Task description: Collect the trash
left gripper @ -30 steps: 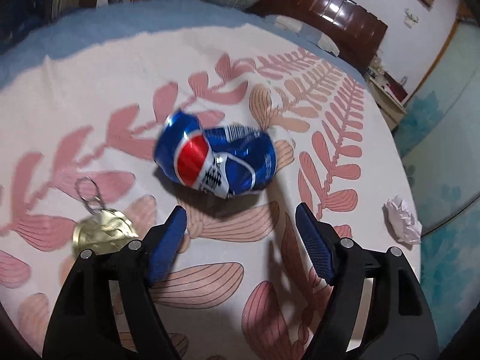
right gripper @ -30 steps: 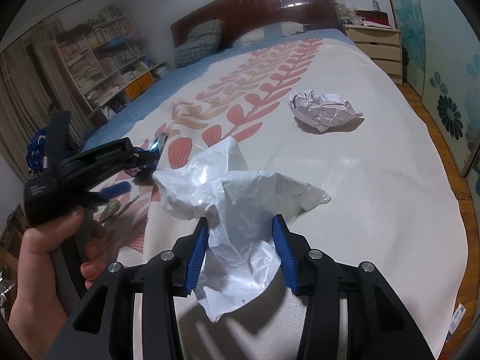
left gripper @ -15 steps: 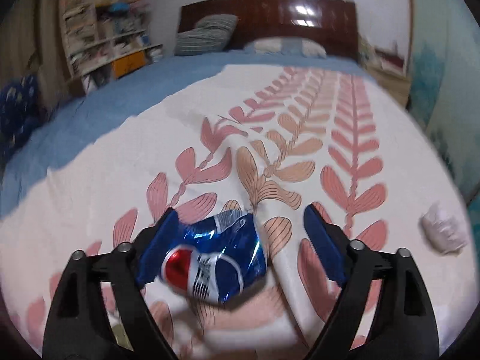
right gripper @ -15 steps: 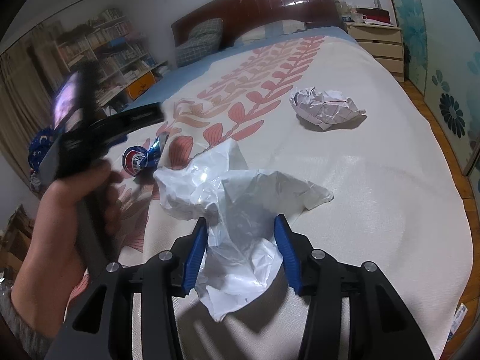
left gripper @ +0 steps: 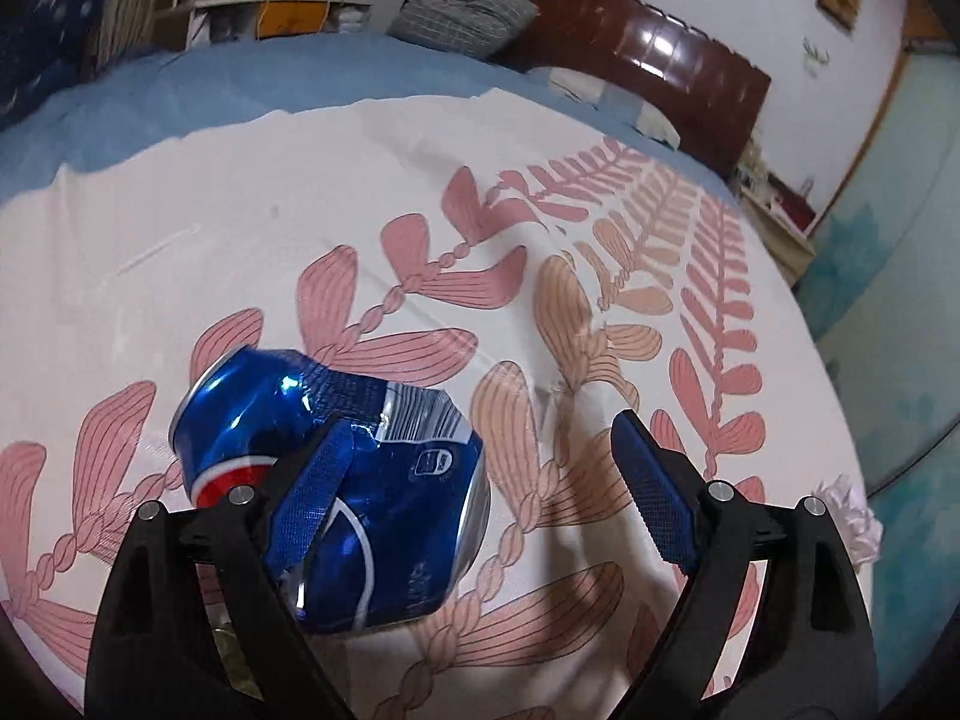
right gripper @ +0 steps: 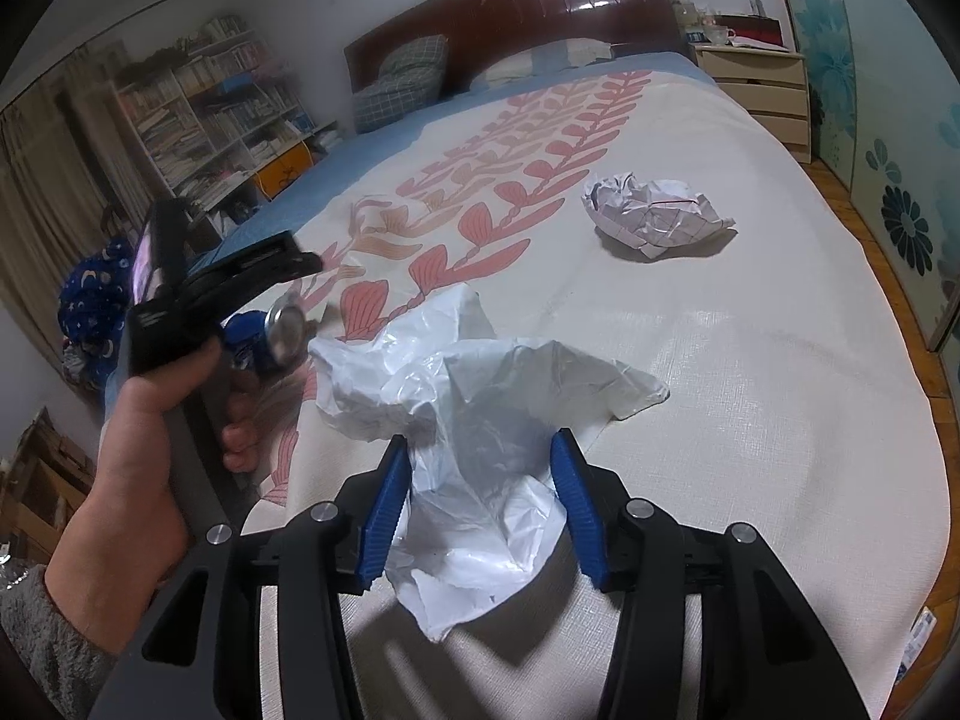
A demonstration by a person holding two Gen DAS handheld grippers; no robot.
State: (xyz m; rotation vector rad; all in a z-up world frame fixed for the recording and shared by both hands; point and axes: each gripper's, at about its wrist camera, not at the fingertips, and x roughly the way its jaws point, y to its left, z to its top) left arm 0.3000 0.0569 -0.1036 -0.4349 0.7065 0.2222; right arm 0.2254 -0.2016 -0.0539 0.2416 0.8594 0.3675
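The left hand-held gripper (left gripper: 480, 480) has its blue-padded fingers spread wide apart; the crushed blue aluminium soda can (left gripper: 336, 480) sits against the inner face of its left finger, while the right finger is clear of the can. Whether the can lies on the bed or is lifted off it cannot be told from these views. In the right wrist view the can (right gripper: 273, 336) shows its silver end beside the person's bare left hand (right gripper: 144, 450), which grips the black handle.

The right hand-held gripper (right gripper: 480, 486) straddles the crumpled white plastic bag (right gripper: 474, 420), its fingers part-way apart with the bag's bunched lower part between them; whether the pads actually pinch the plastic cannot be told. The bag lies on the white bedspread with pink leaf pattern (right gripper: 750, 360).

Farther up the bed, well apart from the bag, rests a crumpled ball of white paper (right gripper: 654, 213), also seen at the right edge in the left wrist view (left gripper: 852, 516)
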